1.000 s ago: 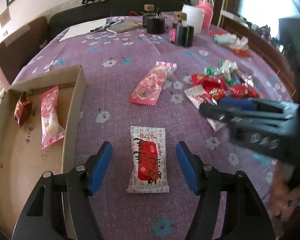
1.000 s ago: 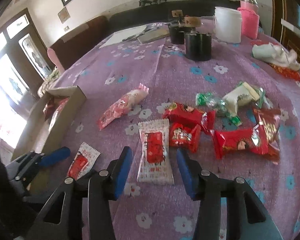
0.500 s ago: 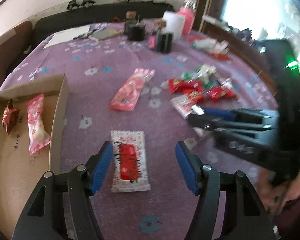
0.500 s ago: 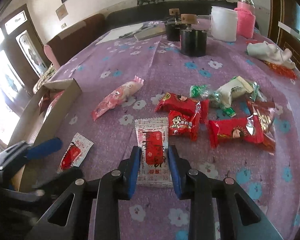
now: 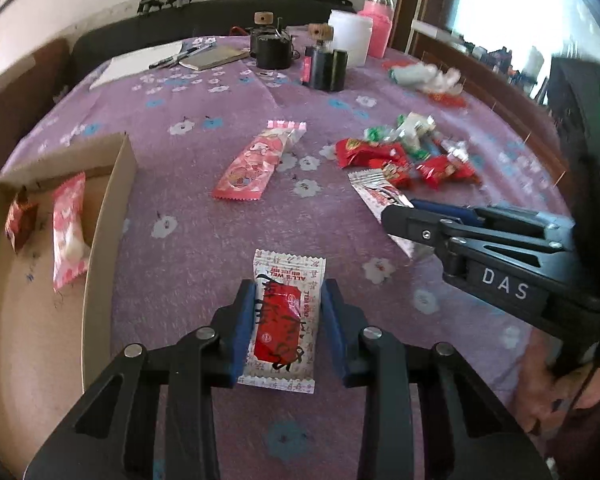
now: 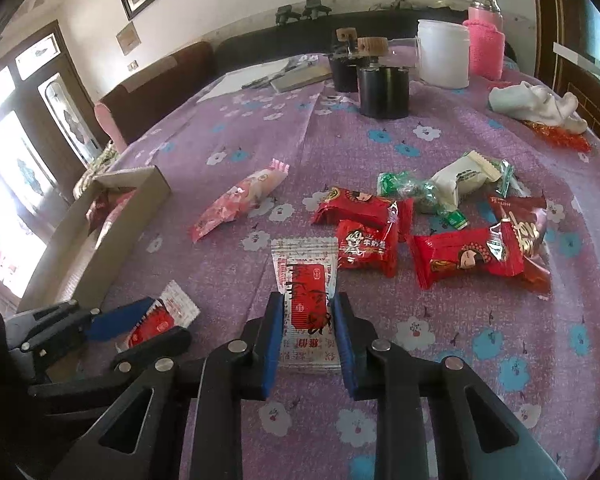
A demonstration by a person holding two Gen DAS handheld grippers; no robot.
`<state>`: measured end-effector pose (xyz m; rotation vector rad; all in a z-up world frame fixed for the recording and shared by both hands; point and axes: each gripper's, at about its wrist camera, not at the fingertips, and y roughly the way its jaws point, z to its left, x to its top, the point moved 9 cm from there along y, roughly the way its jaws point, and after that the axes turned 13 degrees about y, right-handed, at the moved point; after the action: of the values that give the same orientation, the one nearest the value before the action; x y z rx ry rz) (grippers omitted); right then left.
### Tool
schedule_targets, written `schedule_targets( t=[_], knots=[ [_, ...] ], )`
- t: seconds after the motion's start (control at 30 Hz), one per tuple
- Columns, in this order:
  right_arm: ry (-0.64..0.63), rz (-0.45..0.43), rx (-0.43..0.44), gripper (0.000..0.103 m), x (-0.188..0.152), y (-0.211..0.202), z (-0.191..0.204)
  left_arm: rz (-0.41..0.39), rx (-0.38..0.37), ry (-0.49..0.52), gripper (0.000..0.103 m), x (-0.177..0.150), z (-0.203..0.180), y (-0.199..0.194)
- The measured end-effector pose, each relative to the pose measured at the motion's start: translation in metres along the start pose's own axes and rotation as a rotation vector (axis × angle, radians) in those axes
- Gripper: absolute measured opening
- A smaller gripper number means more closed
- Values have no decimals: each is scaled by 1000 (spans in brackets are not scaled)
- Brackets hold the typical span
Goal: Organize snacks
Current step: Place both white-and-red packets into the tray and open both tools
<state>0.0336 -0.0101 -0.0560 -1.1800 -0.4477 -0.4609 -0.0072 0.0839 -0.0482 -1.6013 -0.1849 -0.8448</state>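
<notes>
Both hand-held grippers have gone from wide apart to nearly clamped. The left hand-held gripper is closing, its blue pads on both long edges of a white-and-red snack packet lying flat on the tabletop. The right hand-held gripper is closing too, pinching a second, matching packet, which buckles slightly between the pads. Neither packet has left the cloth, so I judge two pickups are about to finish together.

In the left wrist view, the cardboard box at 9 o'clock from the gripped packet holds a pink snack and a small dark red one. A long pink packet lies at 12 o'clock, and the heap of red and green snacks at 1 o'clock.

The tabletop wears a purple flowered cloth; black jars, a white tub, a pink bottle and papers stand at its far edge, with a dark sofa and bright windows beyond.
</notes>
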Motion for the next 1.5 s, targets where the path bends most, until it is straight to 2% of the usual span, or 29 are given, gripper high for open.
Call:
schedule_targets(
  t=[0.2, 0.33, 0.4, 0.63, 0.8, 0.9, 1.0, 1.07, 1.2, 1.4, 1.5],
  knots=[
    [37, -21, 73, 24, 4, -27, 10, -90, -106, -112, 31, 4, 16, -44],
    [38, -18, 118, 24, 7, -41, 32, -134, -122, -208, 31, -1, 53, -73],
    [26, -12, 154, 24, 9, -48, 52, -139, -105, -268, 31, -7, 82, -81],
    [-46, 46, 217, 24, 8, -32, 131, -80, 50, -445, 31, -40, 183, -81],
    [-106, 111, 225, 24, -5, 1, 188, -30, 107, -521, 31, -60, 222, -63],
    [-155, 151, 201, 24, -19, 26, 219, -2, 82, -564, 31, -66, 232, -55],
    [-190, 181, 181, 24, -30, 45, 235, 15, 118, -557, 32, -66, 235, -55],
    [-209, 195, 164, 24, -36, 57, 246, 13, 114, -567, 33, -65, 236, -54],
    [-240, 182, 140, 29, -38, 69, 257, 9, 88, -607, 36, -70, 241, -55],
    [-246, 156, 167, 30, -38, 50, 259, -26, 90, -653, 36, -77, 244, -73],
    [-246, 110, 171, 36, -31, 31, 252, -73, 95, -640, 36, -73, 232, -93]
  ],
)
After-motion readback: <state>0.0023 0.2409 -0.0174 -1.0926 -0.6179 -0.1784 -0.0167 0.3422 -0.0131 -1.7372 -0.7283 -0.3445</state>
